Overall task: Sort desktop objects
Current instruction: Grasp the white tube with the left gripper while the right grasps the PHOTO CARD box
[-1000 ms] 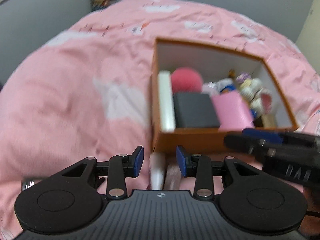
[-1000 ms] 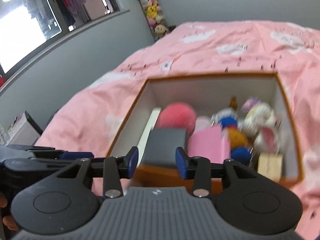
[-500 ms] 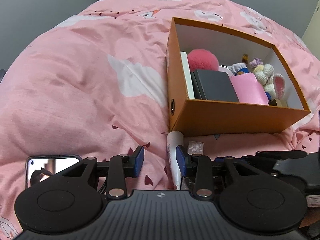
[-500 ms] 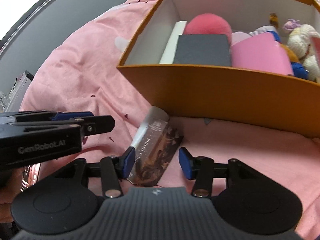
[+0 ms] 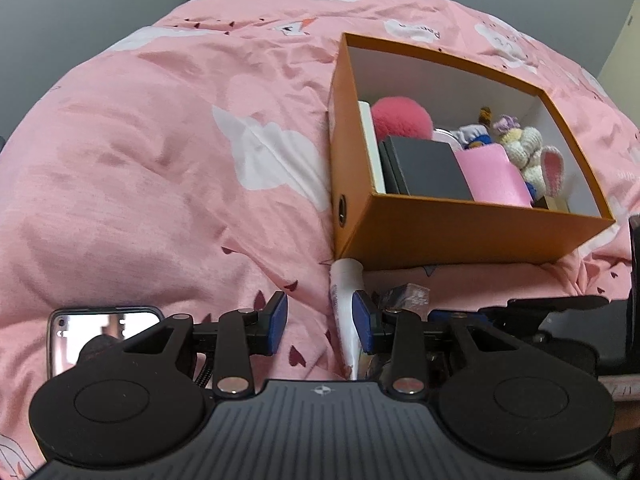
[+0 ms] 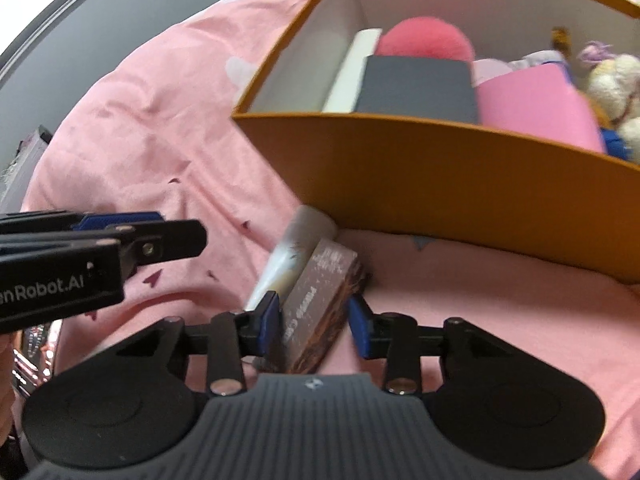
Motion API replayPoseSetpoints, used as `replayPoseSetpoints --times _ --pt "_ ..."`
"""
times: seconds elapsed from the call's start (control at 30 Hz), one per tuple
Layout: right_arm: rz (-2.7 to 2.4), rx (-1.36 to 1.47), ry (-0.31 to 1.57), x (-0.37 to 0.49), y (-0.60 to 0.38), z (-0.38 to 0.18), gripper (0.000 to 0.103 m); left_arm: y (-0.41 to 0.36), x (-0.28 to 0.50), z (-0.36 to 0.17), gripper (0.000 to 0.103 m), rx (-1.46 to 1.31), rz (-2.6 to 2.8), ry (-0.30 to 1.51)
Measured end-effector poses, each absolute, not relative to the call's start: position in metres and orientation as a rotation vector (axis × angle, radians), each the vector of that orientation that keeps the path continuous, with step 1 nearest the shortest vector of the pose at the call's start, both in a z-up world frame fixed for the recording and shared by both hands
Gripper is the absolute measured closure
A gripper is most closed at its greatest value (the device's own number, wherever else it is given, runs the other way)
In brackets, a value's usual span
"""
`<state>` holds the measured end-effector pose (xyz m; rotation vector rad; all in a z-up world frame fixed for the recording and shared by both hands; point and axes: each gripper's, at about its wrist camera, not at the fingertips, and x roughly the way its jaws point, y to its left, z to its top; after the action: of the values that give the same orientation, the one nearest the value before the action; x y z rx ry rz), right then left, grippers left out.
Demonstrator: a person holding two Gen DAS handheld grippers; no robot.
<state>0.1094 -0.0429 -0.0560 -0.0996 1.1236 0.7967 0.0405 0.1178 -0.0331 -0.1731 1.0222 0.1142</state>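
Observation:
A small brown patterned box (image 6: pixel 316 312) lies on the pink bedspread beside a white tube (image 6: pixel 292 248), just in front of the orange storage box (image 6: pixel 440 184). My right gripper (image 6: pixel 314 324) straddles the brown box. Its jaws are closing, with the blue pads close to both sides and a thin gap still showing at the right one. My left gripper (image 5: pixel 320 326) is open over bare bedspread, its right pad next to the white tube (image 5: pixel 346 300). The brown box (image 5: pixel 404 294) pokes out behind that pad.
The orange box (image 5: pixel 460 232) holds a pink pompom (image 5: pixel 400 116), a dark grey box (image 5: pixel 428 168), a pink box (image 5: pixel 492 176), a flat white box and crocheted toys (image 5: pixel 528 152). A phone (image 5: pixel 104 332) lies lower left. Grey walls surround the bed.
My right gripper has come down from above the orange box to the brown box, and its jaws have narrowed around it. The left gripper's view has settled and barely shifts in the last half second.

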Motion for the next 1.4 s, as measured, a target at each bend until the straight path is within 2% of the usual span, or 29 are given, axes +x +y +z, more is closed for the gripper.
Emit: replayPoseSetpoints --times 0.17,0.23,0.37,0.73,1.0,1.1,1.23,1.4 --pt "0.765 -0.097 1.170 0.115 -0.044 -0.069 0.065 0.111 0.041 -0.035 0.062 -0.155 0.105 1.025" --pt "0.785 -0.067 1.196 0.117 -0.045 -0.075 0.069 0.111 0.041 -0.035 0.062 -0.155 0.101 1.028" --pt "0.805 -0.058 1.181 0.116 -0.050 -0.068 0.072 0.109 0.042 -0.036 0.062 -0.158 0.090 1.033" --pt "0.690 -0.256 0.983 0.112 -0.103 -0.024 0.077 0.088 0.063 -0.049 0.062 -0.069 0.058 1.095" --pt "0.665 -0.292 0.989 0.116 -0.120 -0.036 0.075 0.093 0.080 -0.078 0.063 -0.092 0.071 1.179" --pt "0.655 -0.305 0.986 0.116 -0.116 -0.045 0.072 0.093 0.082 -0.083 0.066 -0.094 0.079 1.178" --pt "0.667 -0.253 1.023 0.118 -0.118 -0.061 0.072 0.091 0.086 -0.094 0.069 -0.091 0.085 1.186" --pt "0.669 -0.222 0.989 0.119 -0.120 -0.057 0.070 0.086 0.088 -0.099 0.075 -0.073 0.106 1.184"
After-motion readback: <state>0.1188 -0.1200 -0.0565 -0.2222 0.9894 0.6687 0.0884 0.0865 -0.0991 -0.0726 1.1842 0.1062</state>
